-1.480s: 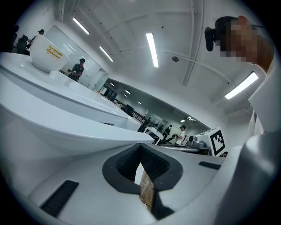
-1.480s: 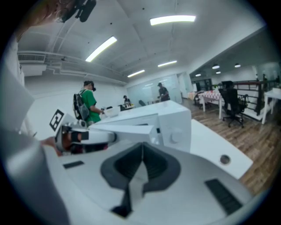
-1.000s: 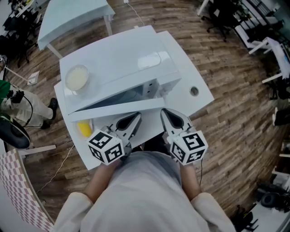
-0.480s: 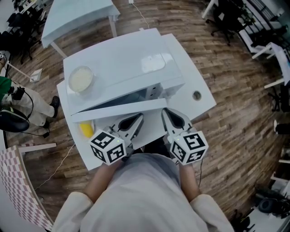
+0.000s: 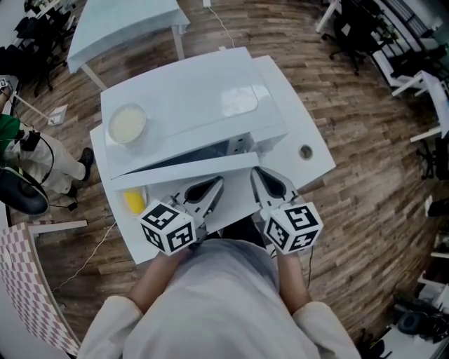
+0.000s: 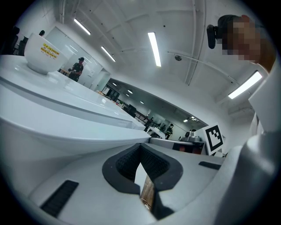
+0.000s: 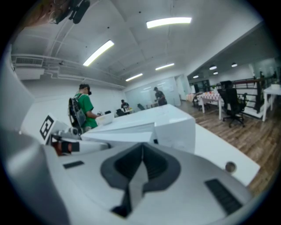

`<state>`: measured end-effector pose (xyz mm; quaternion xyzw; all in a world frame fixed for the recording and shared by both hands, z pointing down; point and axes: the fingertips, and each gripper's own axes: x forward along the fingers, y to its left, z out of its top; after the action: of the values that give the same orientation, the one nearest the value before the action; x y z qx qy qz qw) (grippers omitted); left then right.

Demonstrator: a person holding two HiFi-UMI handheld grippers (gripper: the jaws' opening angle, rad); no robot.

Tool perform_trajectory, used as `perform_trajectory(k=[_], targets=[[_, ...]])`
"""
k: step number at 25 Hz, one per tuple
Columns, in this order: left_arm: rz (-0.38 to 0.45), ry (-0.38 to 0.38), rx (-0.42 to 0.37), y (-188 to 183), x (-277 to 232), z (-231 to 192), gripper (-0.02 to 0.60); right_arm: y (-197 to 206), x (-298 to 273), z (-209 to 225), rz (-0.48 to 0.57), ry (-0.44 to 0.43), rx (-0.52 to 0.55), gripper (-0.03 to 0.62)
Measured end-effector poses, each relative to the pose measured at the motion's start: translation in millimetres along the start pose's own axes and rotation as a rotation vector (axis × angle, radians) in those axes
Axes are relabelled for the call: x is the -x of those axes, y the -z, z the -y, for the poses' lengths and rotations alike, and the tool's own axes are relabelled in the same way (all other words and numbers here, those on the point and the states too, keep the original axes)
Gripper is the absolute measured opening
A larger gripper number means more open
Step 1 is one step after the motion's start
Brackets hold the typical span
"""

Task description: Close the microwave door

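Observation:
A white microwave stands on a white table. Its door is ajar, hinged at the left, with a dark gap that widens toward the right. My left gripper and right gripper are held low at the table's near edge, just in front of the door, and both are shut with nothing in them. In the left gripper view the jaws meet under the door's white underside. The right gripper view shows shut jaws aimed at the microwave.
A white bowl sits on the microwave's top, left side. A yellow object lies on the table left of the door. The table has a cable hole at the right. A person in green stands at the far left, and another table is behind.
Nothing has visibly moved; only the head view has shifted slightly.

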<state>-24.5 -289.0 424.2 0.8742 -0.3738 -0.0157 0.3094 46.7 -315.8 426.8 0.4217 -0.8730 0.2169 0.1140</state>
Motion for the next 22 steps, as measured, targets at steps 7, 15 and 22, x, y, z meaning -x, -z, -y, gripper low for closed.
perform_trajectory(k=[7,15,22], targets=[[-0.004,-0.005,0.004,-0.4,0.7,-0.8,0.012,-3.9,-6.4,1.9,0.014,-0.002,-0.012,0.023],[-0.012,-0.006,0.005,2.6,-2.5,-1.3,0.012,-6.2,-16.1,3.1,0.017,-0.009,-0.024,0.023],[-0.011,-0.016,0.008,1.7,-1.6,-5.0,0.012,-9.7,-21.3,5.3,0.014,-0.014,-0.022,0.023]])
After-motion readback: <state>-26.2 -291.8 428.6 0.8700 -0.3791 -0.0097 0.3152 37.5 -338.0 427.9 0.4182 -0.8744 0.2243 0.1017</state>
